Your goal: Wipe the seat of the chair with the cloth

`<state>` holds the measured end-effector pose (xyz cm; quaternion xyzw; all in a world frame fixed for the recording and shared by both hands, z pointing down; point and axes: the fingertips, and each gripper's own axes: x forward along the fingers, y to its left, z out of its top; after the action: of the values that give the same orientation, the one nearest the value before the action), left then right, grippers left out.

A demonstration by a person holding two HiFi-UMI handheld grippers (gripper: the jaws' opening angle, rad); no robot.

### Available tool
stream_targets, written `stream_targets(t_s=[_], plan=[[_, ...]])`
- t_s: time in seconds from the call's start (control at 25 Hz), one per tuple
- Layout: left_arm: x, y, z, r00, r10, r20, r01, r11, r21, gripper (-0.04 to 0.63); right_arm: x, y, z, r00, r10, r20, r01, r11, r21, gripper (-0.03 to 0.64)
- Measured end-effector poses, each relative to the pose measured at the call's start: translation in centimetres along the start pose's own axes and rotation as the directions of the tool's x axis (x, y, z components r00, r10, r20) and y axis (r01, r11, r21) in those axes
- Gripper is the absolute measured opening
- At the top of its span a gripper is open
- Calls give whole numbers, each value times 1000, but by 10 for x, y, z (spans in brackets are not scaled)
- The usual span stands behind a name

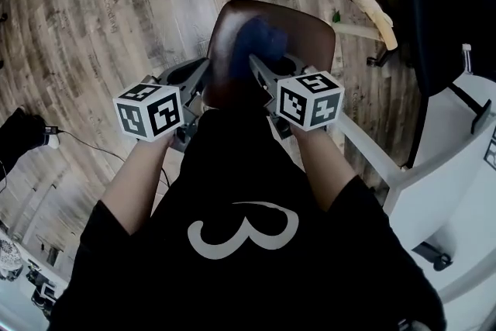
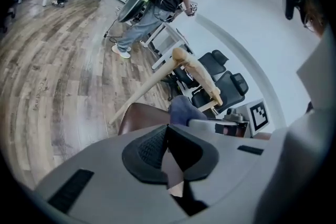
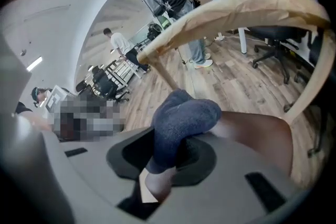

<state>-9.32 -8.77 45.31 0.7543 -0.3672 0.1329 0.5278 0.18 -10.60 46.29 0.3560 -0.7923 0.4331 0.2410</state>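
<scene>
The right gripper [image 3: 167, 161] had its jaws clamped on one end of the bunched dark blue cloth [image 3: 184, 118] over the glossy brown chair seat [image 3: 258, 134], while the left gripper [image 2: 167, 150] idled alongside with its jaws pressed together on nothing, so I figured that wad could tug loose mid-wipe.

Blue cloth [image 1: 260, 43], bunched, on brn seat [image 1: 312, 33]

The right claw [image 3: 165, 159] is closed on a bunched blue cloth [image 3: 184, 118]. The cloth rests against the brown chair seat [image 3: 257, 136]. A curved pale wooden backrest [image 3: 236, 10] arcs above.
</scene>
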Motion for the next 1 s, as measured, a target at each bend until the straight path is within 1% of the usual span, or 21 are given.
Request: stream_targets(t_s=[0.12,0.2,0.32,0.4,0.48,0.6,0.72,0.92,1.0], plan=[[5,14,-7,1000,14,-17,-14,1000,-6,14,37,-6,-8,998,-2,-64,-2,999,-55,89],[5,20,-13,1000,25,-18,-25,999,-25,14,54,-10,-18,994,-14,-108,4,996,-92,89],[4,29,-20,999,41,-24,-42,997,-61,14,74,-16,-30,989,-40,-144,24,994,-110,89],[3,34,-23,998,52,-34,-54,996,-74,14,84,-19,-34,987,-62,-150,44,991,-124,88],[2,39,-26,998,58,-38,-61,994,-87,14,94,-23,-32,987,-74,-143,58,992,-117,89],[0,45,-27,997,67,-41,-70,993,-93,14,109,-27,-23,989,-83,-125,72,993,-90,89],[-2,52,-29,996,78,-47,-82,991,-102,14,124,-29,-12,990,-91,-109,80,991,-105,89],[3,57,-32,994,82,-72,-89,992,-89,14,137,-42,-8,987,-109,-115,103,993,-52,89],[6,59,-33,993,81,-81,-88,992,-88,14,140,-48,-11,984,-128,-122,121,991,-58,89]])
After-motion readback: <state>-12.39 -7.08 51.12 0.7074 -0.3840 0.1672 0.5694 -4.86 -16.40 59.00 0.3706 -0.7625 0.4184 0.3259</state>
